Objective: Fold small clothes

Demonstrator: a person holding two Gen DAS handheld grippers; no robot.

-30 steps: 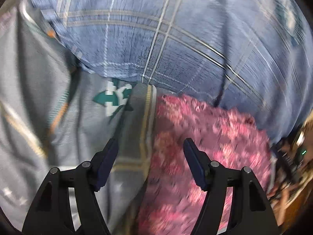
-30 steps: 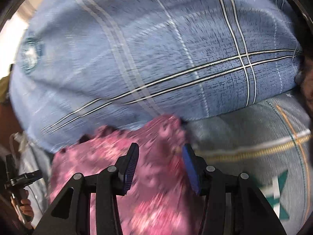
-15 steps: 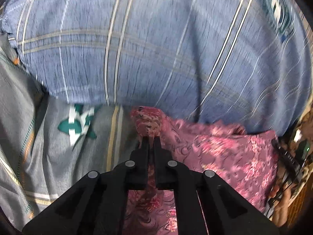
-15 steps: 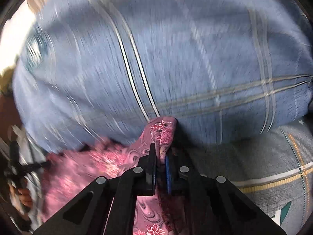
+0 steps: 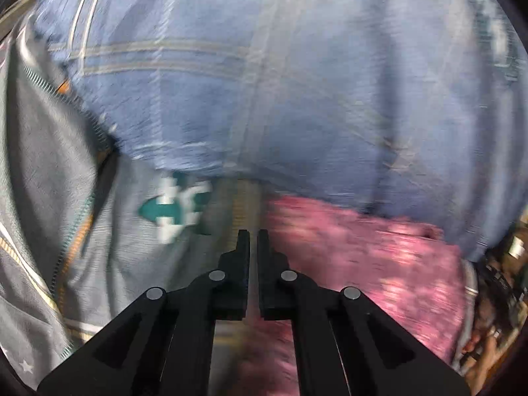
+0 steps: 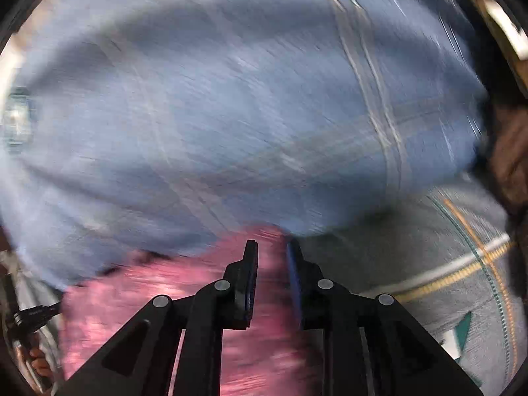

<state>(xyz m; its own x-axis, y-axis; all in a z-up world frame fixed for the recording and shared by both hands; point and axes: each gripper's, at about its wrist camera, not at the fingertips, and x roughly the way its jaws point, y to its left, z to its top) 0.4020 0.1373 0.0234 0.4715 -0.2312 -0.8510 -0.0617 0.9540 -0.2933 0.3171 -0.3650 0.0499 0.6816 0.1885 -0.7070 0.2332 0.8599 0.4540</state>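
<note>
Left gripper point(image 5: 253, 241) closing shut, apparently empty; right gripper point(image 6: 271, 254) opening over pink cloth point(image 6: 158, 297); regrasping its edge comes next

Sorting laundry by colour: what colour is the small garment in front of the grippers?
Pink, with a blurred lighter pattern: the small garment shows best in the left wrist view.

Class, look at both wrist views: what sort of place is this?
Probably a bed in a home: a large blue checked pillow lies on a grey patterned bedsheet, with a pink floral garment spread in front.
</note>
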